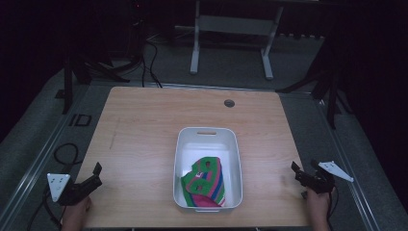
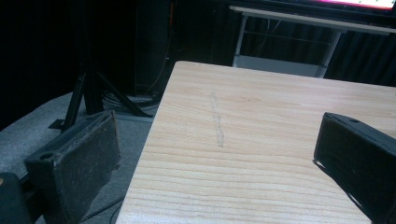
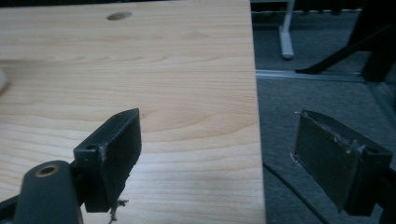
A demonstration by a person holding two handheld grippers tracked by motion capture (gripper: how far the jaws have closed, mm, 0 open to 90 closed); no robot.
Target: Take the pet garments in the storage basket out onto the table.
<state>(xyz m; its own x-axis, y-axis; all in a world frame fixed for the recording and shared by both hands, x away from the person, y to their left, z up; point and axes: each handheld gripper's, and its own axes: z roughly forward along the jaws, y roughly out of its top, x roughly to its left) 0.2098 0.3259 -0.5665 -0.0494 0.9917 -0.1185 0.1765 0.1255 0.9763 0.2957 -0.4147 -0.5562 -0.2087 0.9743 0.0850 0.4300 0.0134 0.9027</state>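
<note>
Two grippers sit at the near corners of the table (image 1: 144,115), and neither one holds anything. Your left gripper (image 1: 91,179) rests at the near left edge with its jaws spread wide; in the left gripper view (image 2: 217,154) you see bare wood between them and the table's left edge running under the left jaw. Your right gripper (image 1: 300,174) is at the near right edge, jaws equally wide apart, and its own view (image 3: 217,154) shows one jaw over the wood and the other out past the edge, over the grey floor.

The folded cloth (image 1: 204,184), striped green, pink and blue, lies in the white bin (image 1: 207,132), bunched toward the bin's near end, with the far half of the bin bare. Both grippers are well apart from it.

Judging from this layout, the main risk is the bin itself: it looks light, so if you come in low from either side, a jaw could catch the rim and shove or tip it. Reaching with one gripper alone could also drag the bin along with the cloth. A shallow pinch may lift only the top fold and let the rest spill open.
</note>
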